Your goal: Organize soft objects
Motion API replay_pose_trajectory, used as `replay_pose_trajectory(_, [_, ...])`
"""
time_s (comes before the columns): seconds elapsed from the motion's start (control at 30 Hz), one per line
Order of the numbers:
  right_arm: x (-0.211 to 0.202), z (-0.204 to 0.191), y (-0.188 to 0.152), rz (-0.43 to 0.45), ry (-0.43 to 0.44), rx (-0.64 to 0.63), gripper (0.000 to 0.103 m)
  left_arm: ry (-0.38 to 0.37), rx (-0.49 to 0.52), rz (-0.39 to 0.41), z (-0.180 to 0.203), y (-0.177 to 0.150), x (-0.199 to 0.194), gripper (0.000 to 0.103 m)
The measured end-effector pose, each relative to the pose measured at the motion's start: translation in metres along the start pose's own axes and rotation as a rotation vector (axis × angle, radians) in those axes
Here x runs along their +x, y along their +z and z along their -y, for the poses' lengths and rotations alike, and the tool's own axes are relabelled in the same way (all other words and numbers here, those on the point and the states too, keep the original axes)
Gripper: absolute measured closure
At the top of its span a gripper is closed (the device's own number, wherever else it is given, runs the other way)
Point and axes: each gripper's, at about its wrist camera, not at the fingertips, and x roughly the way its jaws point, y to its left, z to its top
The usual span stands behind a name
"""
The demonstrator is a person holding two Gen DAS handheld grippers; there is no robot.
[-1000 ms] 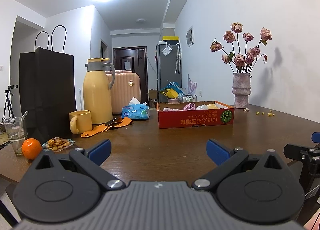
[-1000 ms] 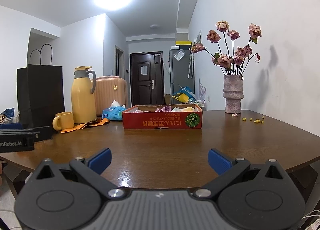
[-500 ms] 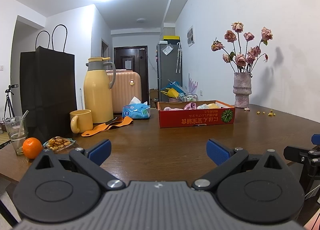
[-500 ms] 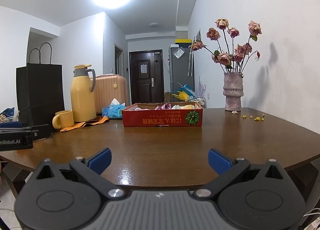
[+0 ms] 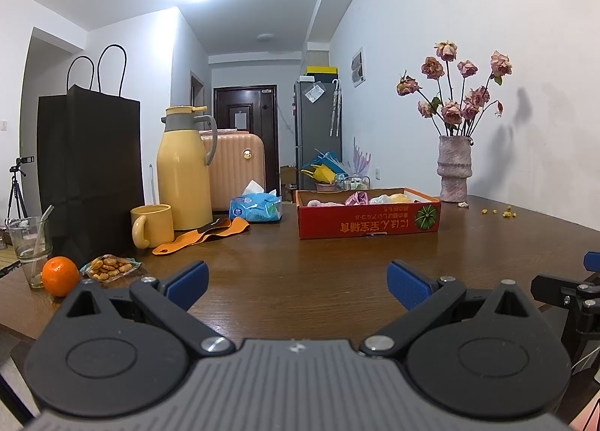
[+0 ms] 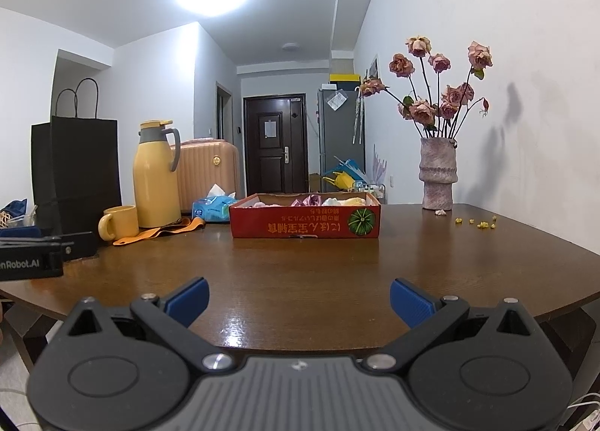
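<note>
The left gripper [image 5: 296,279] hangs low over the near edge of the wooden table [image 5: 300,255], its blue-padded jaws spread wide with nothing between them. From it, the red cardboard box [image 5: 368,219] lies ahead and off to the right, well apart, its long side running crosswise to the fingers. Pale soft objects [image 5: 358,199] show just above the box's rim; what each one is cannot be told.

The right gripper [image 6: 298,300] is likewise spread and empty, short of the table's edge. From it the red cardboard box [image 6: 305,224] sits almost dead ahead, long side again broadside to the fingers, with the soft objects [image 6: 311,201] inside.

By my reckoning the right gripper has the straighter line: a plain forward reach, then down over the near wall.
</note>
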Motion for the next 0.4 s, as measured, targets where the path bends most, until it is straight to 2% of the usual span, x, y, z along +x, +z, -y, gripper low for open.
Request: replay_pose_trajectory(0.4, [-0.0004, 0.0015, 0.0012, -0.001, -0.002, -0.004, 0.000, -0.004, -0.028, -0.010, -0.0041, -0.0007, 0.0009, 0.000])
